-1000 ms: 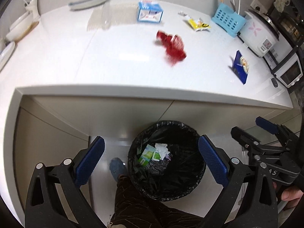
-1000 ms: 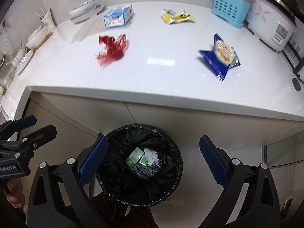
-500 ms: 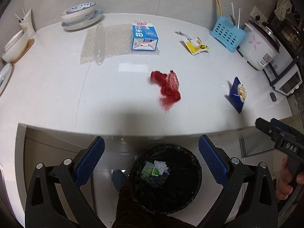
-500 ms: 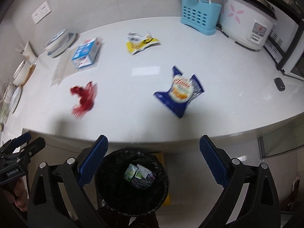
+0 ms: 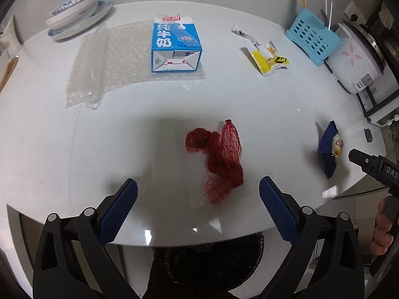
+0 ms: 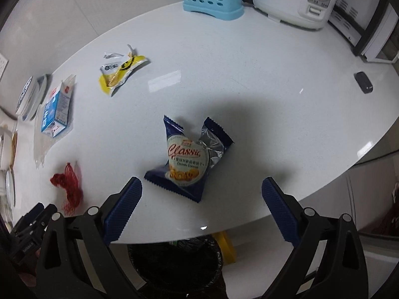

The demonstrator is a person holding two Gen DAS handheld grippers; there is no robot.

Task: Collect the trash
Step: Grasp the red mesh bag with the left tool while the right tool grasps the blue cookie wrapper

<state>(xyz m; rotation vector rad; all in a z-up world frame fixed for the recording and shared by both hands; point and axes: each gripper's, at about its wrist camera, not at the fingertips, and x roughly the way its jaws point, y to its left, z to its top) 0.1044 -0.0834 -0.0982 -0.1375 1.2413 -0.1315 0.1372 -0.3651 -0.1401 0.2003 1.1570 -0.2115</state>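
Note:
A red mesh net bag (image 5: 219,157) lies on the white counter just ahead of my left gripper (image 5: 198,205), which is open and empty above the counter's front edge. A blue cookie wrapper (image 6: 189,158) lies just ahead of my right gripper (image 6: 202,205), also open and empty. The wrapper also shows in the left wrist view (image 5: 330,149), and the net bag in the right wrist view (image 6: 68,188). A yellow wrapper (image 5: 268,58) and a blue milk carton (image 5: 174,44) on bubble wrap (image 5: 99,67) lie farther back. The black-lined trash bin (image 5: 212,266) stands below the counter edge.
A light blue utensil holder (image 5: 311,37) and a white rice cooker (image 5: 354,59) stand at the back right. Stacked bowls (image 5: 77,12) sit at the back left. A small black object (image 6: 363,82) lies near the right edge. The counter (image 6: 274,87) curves at its front.
Both grippers rose from over the trash bin to above the counter and moved forward; the left now faces the net bag, the right faces the blue wrapper. Both stayed open.

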